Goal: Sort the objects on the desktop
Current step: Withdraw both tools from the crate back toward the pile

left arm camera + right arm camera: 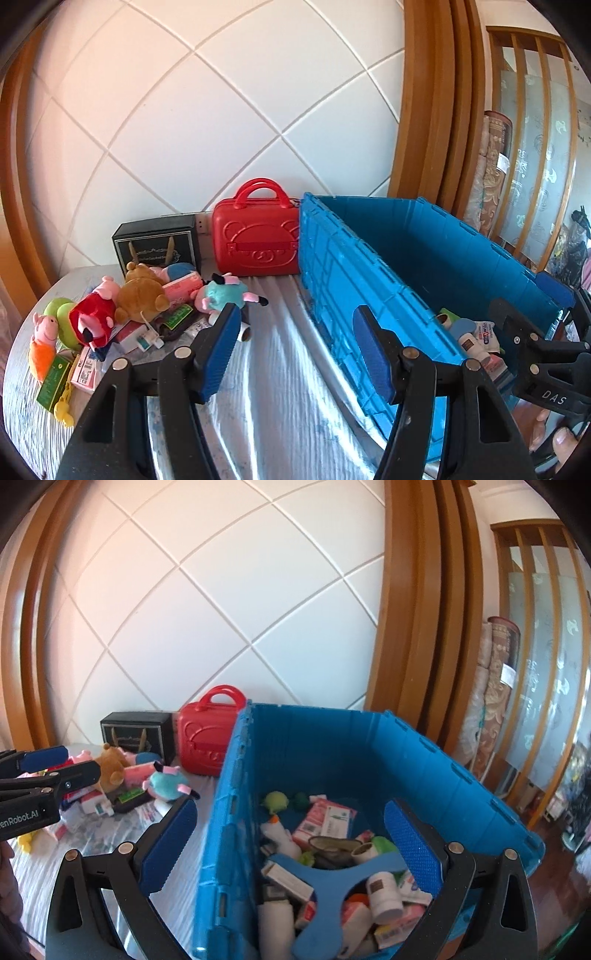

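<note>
Both grippers are seen with jaws apart and nothing held: the left gripper over the striped tablecloth, the right gripper above the blue crate. Boxes and bottles lie below it, partly hidden. Left of the left gripper, a toy pile is heaped, its lower items hard to make out.

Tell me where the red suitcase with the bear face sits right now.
The red suitcase stands upright at the back of the table against the white wall, between the black box on its left and the blue crate on its right.
</note>
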Motion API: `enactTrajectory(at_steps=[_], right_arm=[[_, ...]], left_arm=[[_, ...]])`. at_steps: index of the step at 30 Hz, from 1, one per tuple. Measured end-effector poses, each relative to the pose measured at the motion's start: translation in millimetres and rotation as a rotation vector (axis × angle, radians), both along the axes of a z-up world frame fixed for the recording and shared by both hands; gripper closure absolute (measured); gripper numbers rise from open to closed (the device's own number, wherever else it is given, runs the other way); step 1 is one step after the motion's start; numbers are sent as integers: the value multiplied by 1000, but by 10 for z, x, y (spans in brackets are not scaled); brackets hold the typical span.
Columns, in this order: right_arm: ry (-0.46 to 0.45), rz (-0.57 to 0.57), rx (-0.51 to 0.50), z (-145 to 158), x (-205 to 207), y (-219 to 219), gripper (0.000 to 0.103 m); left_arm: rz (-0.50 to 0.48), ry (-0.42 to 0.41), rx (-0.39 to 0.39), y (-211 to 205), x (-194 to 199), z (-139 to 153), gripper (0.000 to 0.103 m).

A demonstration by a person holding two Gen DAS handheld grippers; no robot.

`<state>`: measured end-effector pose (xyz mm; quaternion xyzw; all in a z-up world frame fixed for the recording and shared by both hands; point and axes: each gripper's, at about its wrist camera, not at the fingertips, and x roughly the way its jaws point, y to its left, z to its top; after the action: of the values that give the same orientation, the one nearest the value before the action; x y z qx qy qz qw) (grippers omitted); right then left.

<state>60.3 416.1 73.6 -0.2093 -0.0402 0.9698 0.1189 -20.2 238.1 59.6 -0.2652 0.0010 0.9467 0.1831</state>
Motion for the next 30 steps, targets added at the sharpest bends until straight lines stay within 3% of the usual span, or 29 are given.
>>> enactTrajectory(at_steps=[8, 16, 23, 30], right_arm=[[-29, 90, 2, -73, -325, -705, 0], [-104, 195, -32, -331, -759, -1285, 0], [-222, 248, -58, -717, -1237, -1577, 0], [-338, 249, -73, -1150, -1726, -1561, 0]], left_arm=[[146, -31, 30, -1050, -201, -156, 40], [310, -142, 19, -2020, -529, -564, 40], [342, -275, 2, -2260, -874, -1058, 40], [296, -393, -18, -1991, -1367, -1515, 40]])
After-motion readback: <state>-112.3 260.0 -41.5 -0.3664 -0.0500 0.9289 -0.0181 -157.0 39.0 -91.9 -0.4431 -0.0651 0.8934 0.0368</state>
